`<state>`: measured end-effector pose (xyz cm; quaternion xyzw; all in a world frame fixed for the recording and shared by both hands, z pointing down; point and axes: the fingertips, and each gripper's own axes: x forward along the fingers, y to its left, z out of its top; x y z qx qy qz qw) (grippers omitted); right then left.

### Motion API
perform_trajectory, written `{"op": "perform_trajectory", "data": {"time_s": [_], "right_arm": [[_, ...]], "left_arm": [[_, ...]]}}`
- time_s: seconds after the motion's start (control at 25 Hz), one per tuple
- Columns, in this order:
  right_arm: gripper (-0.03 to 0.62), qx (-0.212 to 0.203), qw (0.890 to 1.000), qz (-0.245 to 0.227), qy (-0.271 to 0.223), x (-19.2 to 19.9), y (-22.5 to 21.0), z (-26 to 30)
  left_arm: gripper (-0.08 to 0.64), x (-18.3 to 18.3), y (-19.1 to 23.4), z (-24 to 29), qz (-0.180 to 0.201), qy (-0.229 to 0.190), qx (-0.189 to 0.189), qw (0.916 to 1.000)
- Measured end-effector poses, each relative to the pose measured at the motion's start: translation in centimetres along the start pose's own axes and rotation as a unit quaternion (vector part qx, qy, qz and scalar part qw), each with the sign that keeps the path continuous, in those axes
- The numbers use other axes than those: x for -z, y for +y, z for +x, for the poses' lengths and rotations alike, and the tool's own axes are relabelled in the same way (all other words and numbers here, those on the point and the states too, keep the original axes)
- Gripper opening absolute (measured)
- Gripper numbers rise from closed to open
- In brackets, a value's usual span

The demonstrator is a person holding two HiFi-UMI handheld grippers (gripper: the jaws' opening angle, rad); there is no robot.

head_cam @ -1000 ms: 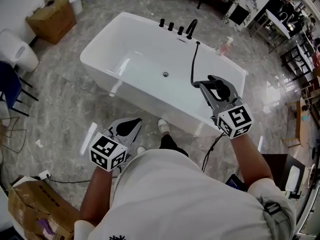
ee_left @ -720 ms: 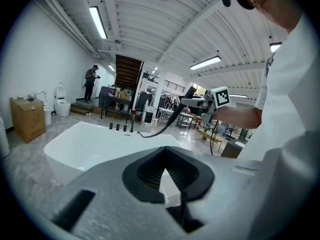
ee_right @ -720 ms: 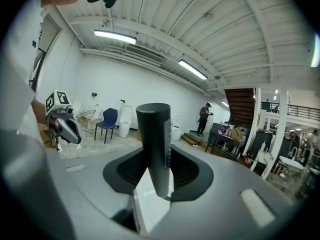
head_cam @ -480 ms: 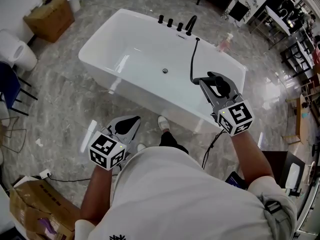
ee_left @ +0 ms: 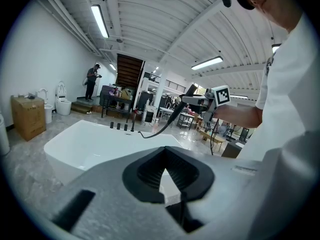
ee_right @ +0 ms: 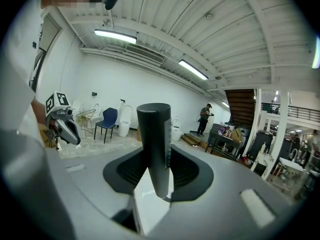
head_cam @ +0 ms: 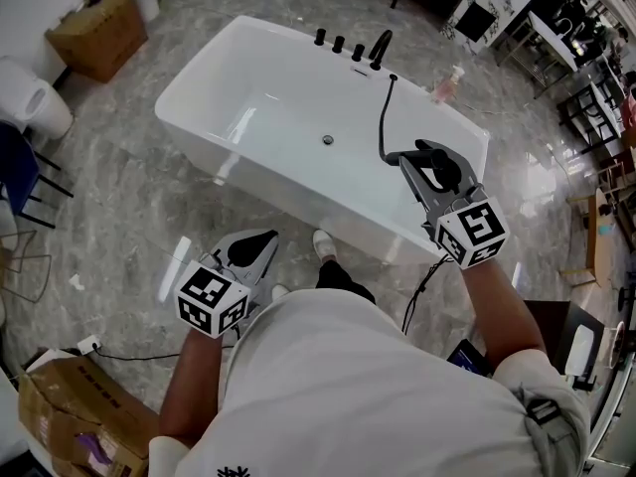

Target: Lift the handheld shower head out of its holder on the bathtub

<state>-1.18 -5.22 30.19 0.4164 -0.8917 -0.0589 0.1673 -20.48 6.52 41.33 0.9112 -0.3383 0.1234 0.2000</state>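
1. Tub: white and empty. It lies slantwise across the upper middle of the head view, on a grey marble floor.
2. Hose: dark and thin. It starts at the tub's far rim, just right of the taps, and curves down the frame across the basin to the right gripper.
3. Right gripper: right of centre in the head view, over the tub's near right rim. Its jaws are clamped at a middling width on the shower head.
4. Left gripper: lower left of the head view, over the floor outside the tub and well apart from the hose. In its own view the jaw tips meet, with nothing between them.
5. Shower head: a dark round handle. In the right gripper view it stands upright between the pads, its long axis crossing the jaws. It is already in the right gripper, well apart from the taps and down-frame from them. So the right hand is the one on it, and the left takes no part.
6. Holder: presumably where the hose meets the rim, but too small to make out. Judging by the gap, the shower head looks lifted clear of it, so any further move only has to mind slack in the hose.
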Motion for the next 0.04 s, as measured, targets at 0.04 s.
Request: {"op": "perform_trajectory", "data": {"time_s": [0.04], "right_arm": [[0.146, 0.0, 1.0, -0.001, -0.001, -0.03, -0.02, 0.06]], "left_arm": [[0.006, 0.03, 0.12, -0.03, 0.0, 0.0, 0.0, 1.0]]}}
